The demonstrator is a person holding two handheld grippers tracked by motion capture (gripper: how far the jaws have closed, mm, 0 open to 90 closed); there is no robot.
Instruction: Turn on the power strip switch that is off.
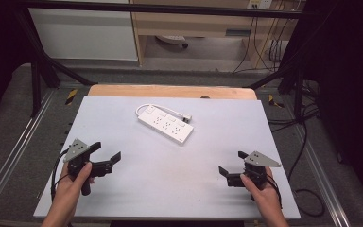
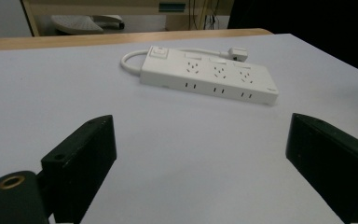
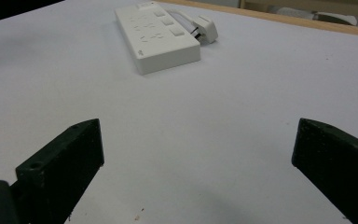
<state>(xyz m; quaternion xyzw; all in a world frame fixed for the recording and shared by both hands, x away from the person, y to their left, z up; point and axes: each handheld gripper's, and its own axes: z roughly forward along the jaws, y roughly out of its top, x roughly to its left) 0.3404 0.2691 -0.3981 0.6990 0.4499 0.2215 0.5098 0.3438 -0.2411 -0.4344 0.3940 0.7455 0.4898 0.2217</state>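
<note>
Now, line by line:

Left hand-held gripper: held in the person's left hand low over the near left part of the surface; its two black jaws stand wide apart with nothing between them, and they point toward the middle of the surface.

Right hand-held gripper: held in the person's right hand over the near right part of the surface; its jaws are also spread wide and hold nothing.

Power strip: white, lying flat and set at a slant, well ahead of both hand-held grippers and between their lines of sight. In the left gripper view the power strip sits beyond the gap between the jaws, a little to the right; in the right gripper view the power strip sits ahead and to the left of the gap.

Cord: white, short, looping out of the far end of the power strip and running along its far side.

Plug: white, lying at the end of the cord, just beside the far side of the power strip.

Surface: pale grey board, bare between the two hand-held grippers, with a wooden edge showing past its far side.
</note>
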